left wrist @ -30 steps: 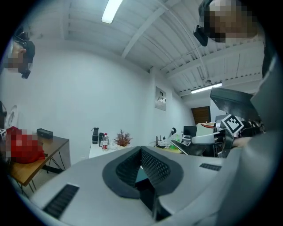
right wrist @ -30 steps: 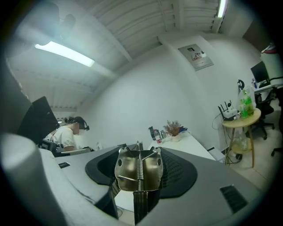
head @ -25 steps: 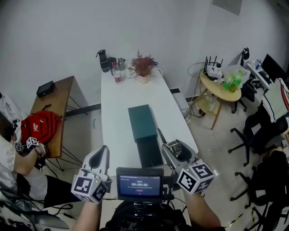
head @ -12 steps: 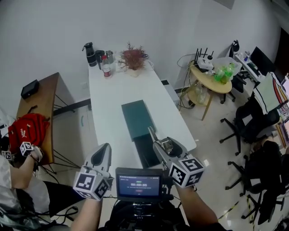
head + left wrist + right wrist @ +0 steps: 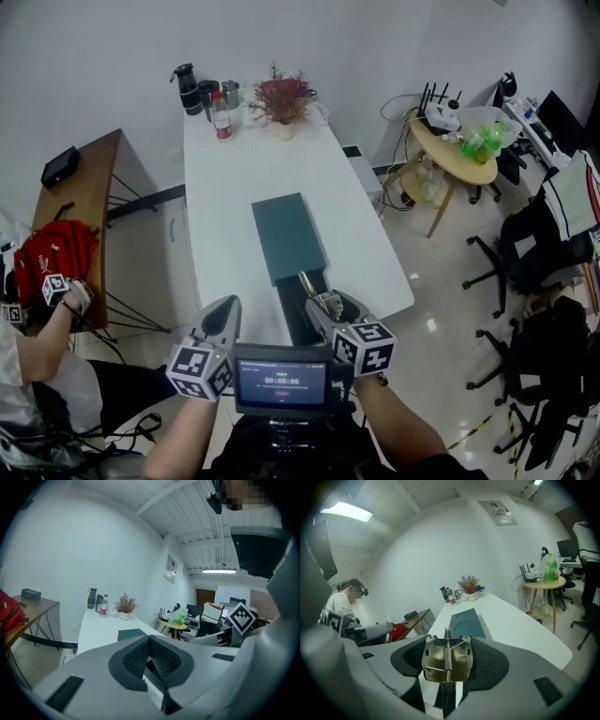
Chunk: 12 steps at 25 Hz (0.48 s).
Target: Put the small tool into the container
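The right gripper's [image 5: 310,292] fingers [image 5: 490,660] were clamped on a small brass-coloured metal spring clip [image 5: 446,658], held over the near edge of the long white counter [image 5: 230,192]. Beside it, the left gripper's [image 5: 228,309] fingers [image 5: 165,658] were pressed together with nothing between them. The dark teal rectangular container [image 5: 287,234] lay lengthwise down the middle of the counter, its near end just beyond the clip. At the far edge stood a reddish dried plant [image 5: 281,94] and a few bottles [image 5: 208,94].
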Each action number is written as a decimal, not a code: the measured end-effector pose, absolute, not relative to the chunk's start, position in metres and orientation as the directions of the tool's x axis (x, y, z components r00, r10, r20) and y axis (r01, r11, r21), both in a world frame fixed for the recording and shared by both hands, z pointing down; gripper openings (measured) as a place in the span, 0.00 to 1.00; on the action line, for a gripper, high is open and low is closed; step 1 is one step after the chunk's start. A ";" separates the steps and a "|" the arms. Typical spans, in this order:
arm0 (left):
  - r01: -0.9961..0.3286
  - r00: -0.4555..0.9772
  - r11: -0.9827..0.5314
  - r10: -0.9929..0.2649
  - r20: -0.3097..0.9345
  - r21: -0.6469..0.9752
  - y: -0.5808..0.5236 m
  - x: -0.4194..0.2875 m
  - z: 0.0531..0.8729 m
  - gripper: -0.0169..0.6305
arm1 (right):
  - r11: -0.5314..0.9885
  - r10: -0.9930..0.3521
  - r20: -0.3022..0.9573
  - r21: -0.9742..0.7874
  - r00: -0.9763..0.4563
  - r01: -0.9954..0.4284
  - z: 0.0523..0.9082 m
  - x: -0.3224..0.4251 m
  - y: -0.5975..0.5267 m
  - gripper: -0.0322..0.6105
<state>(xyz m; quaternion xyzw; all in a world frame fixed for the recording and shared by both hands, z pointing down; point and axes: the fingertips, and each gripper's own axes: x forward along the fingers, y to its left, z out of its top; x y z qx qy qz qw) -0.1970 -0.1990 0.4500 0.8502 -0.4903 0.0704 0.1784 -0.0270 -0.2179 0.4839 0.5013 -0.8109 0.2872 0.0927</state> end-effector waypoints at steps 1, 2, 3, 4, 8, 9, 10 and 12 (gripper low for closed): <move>-0.859 0.509 -0.453 -0.802 0.312 0.237 -0.200 -0.194 0.462 0.04 | 0.330 -0.749 0.454 -0.374 -0.482 -0.866 0.495 -0.026 -0.220 0.45; -0.861 0.507 -0.450 -0.799 0.323 0.239 -0.201 -0.191 0.472 0.04 | 0.326 -0.737 0.473 -0.376 -0.483 -0.867 0.507 -0.024 -0.221 0.45; -0.863 0.503 -0.443 -0.799 0.331 0.242 -0.204 -0.189 0.480 0.04 | 0.321 -0.725 0.491 -0.379 -0.483 -0.868 0.519 -0.022 -0.222 0.45; -0.867 0.497 -0.435 -0.799 0.339 0.244 -0.208 -0.189 0.487 0.04 | 0.315 -0.714 0.507 -0.383 -0.483 -0.868 0.531 -0.022 -0.225 0.45; -0.872 0.488 -0.423 -0.794 0.363 0.247 -0.223 -0.187 0.515 0.04 | 0.320 -0.693 0.535 -0.371 -0.483 -0.872 0.565 -0.027 -0.240 0.45; -0.872 0.488 -0.422 -0.790 0.369 0.249 -0.222 -0.185 0.522 0.04 | 0.328 -0.685 0.546 -0.359 -0.482 -0.874 0.572 -0.029 -0.240 0.45; -0.872 0.488 -0.420 -0.788 0.376 0.253 -0.221 -0.185 0.529 0.04 | 0.332 -0.677 0.558 -0.352 -0.481 -0.875 0.579 -0.029 -0.239 0.45; -0.872 0.487 -0.411 -0.784 0.385 0.265 -0.218 -0.184 0.540 0.04 | 0.324 -0.667 0.573 -0.354 -0.477 -0.878 0.590 -0.029 -0.238 0.45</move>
